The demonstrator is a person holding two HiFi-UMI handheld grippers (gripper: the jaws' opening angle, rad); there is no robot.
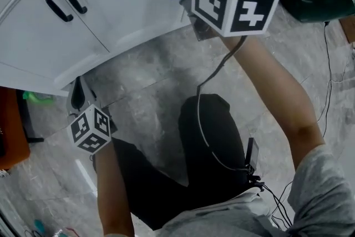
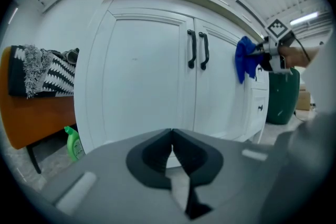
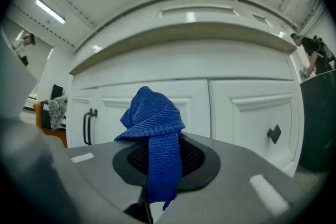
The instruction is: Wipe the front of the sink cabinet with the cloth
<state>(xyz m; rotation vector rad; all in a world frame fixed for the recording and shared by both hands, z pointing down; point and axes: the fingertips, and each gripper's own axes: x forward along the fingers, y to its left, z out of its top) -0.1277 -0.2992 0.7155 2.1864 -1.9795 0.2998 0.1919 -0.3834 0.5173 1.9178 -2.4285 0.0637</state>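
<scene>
Right gripper view: the right gripper [image 3: 155,161] has its jaws clamped on the blue cloth [image 3: 152,123], bunched forward, likely for rubbing the sink cabinet [image 3: 247,107] near its front's top edge. The left gripper [image 2: 171,150], jaws pressed together on nothing, idles low by the base. The doors are closed, so the contents are unseen.

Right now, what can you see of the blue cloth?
The blue cloth is a knitted-looking, ribbed fabric, bunched and folded. It is clamped in the right gripper, with a tail hanging below its jaws. It is held up at the white sink cabinet front, right of the paired black handles. Whether it touches the panel is unclear.
</scene>
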